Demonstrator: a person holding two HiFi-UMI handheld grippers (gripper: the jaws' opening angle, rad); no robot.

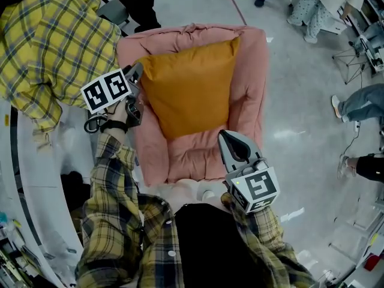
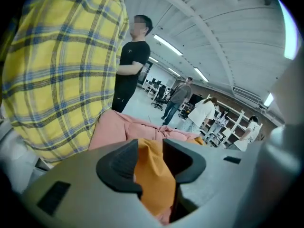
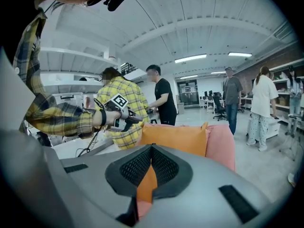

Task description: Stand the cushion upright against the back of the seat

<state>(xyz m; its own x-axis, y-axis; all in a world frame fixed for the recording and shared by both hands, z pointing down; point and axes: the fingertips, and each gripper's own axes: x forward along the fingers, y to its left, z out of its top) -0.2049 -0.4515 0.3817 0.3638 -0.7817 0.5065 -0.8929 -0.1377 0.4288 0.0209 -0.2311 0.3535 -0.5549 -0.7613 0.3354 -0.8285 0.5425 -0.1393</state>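
Left claw (image 1: pixel 137 72): released, jaws apart, angled down at left edge of orange cushion (image 1: pixel 189 89). Right claw (image 1: pixel 225 137): clenched, empty, over front of pink seat (image 1: pixel 251 101).

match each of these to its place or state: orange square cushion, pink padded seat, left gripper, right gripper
1 orange square cushion
2 pink padded seat
3 left gripper
4 right gripper

a jaws together
b standing on the shiny grey floor
c upright against the seat's back
d jaws apart around the cushion's edge

Pairs: 1-c, 2-b, 3-d, 4-a
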